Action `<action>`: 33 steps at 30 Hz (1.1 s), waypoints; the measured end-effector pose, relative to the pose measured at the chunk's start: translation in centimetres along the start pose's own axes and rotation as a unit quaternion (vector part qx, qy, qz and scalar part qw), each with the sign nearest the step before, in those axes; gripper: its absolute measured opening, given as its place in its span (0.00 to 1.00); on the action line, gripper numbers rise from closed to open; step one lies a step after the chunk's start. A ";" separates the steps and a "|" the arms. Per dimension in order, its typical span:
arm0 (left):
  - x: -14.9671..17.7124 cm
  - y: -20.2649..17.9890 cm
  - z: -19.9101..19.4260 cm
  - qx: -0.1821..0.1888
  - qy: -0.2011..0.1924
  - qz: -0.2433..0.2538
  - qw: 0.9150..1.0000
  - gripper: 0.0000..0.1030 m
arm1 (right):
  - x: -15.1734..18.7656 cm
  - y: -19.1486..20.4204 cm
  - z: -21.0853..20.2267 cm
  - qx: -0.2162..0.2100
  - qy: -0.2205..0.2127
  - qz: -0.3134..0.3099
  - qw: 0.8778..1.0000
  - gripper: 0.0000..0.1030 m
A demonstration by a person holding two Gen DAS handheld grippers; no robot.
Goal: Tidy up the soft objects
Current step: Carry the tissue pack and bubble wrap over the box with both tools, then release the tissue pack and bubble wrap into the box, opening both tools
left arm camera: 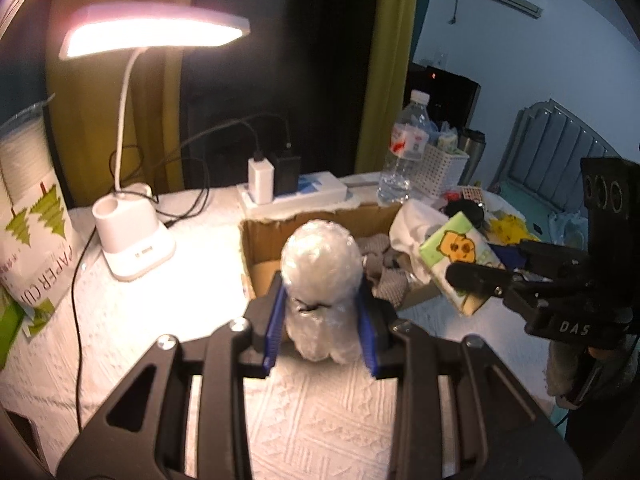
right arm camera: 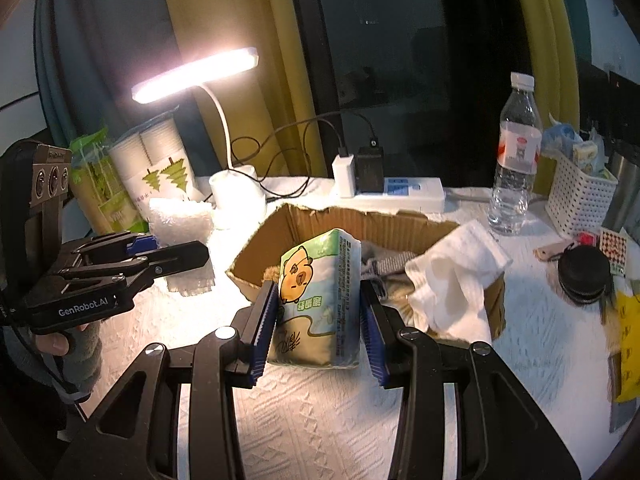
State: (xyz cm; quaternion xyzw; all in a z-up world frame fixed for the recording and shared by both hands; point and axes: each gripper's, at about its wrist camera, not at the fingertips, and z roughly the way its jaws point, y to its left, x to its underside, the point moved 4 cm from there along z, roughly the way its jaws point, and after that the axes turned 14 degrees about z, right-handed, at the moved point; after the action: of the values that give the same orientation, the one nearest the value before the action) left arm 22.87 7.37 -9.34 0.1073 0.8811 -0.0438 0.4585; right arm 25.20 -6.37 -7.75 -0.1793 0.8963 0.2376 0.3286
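Observation:
In the left wrist view my left gripper (left arm camera: 322, 284) is shut on a roll of clear bubble wrap (left arm camera: 320, 264), held upright just in front of an open cardboard box (left arm camera: 256, 240). In the right wrist view my right gripper (right arm camera: 319, 284) is shut on a green tissue pack (right arm camera: 316, 300) printed with a cartoon animal, held before the same cardboard box (right arm camera: 360, 220). Grey fabric (left arm camera: 380, 248) lies inside the box, and a white cloth (right arm camera: 452, 280) hangs over its right rim. Each gripper also shows in the other's view: the right gripper (left arm camera: 480, 264) and the left gripper (right arm camera: 172, 250).
A lit desk lamp (left arm camera: 136, 252) stands at the back left beside a pack of paper cups (left arm camera: 28, 216). Behind the box lie a power strip (right arm camera: 400, 196) with chargers, a water bottle (right arm camera: 516, 152) and a white basket (right arm camera: 580, 200). Small clutter, including a black round case (right arm camera: 584, 276), sits at the right.

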 end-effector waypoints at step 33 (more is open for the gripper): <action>-1.4 4.6 6.8 -0.029 0.020 -0.030 0.999 0.80 | -4.4 -0.8 5.0 0.006 0.001 0.007 1.000 0.41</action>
State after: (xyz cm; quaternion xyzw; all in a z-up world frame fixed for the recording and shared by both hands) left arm 30.17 10.45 -12.00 0.0683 0.8938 -0.0298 0.4422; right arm 31.26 -3.59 -8.40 -0.1712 0.8993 0.2341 0.3273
